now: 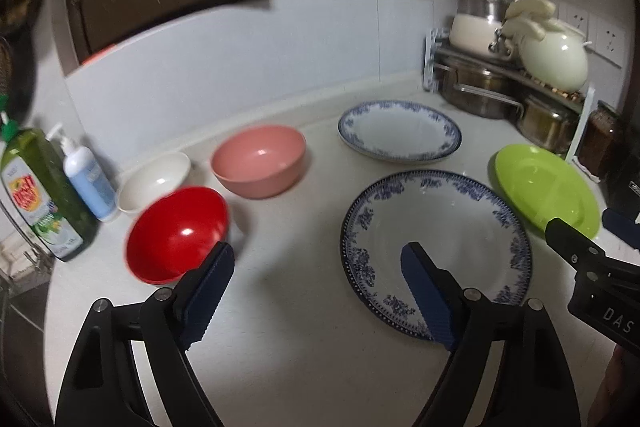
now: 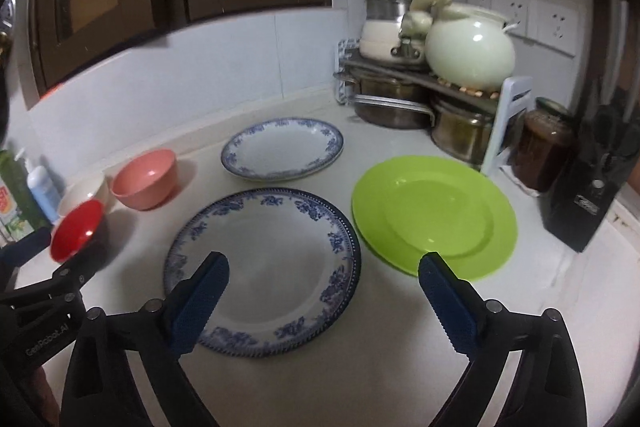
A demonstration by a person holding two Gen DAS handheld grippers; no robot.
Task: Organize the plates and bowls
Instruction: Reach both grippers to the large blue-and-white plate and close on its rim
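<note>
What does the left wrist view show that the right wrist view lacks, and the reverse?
Only the left wrist view shows the green dish soap bottle whole, label readable. Only the right wrist view shows the black knife block clearly and the green plate whole. Both share the red bowl, pink bowl, white bowl, two blue-patterned plates and both open grippers.

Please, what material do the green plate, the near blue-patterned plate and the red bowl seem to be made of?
Green plate: probably plastic or melamine; even bright colour, soft sheen.
Near blue-patterned plate: looks like glazed ceramic; white body with printed blue floral rim.
Red bowl: likely glossy plastic or melamine, with a sharp highlight; blur leaves it open.
</note>
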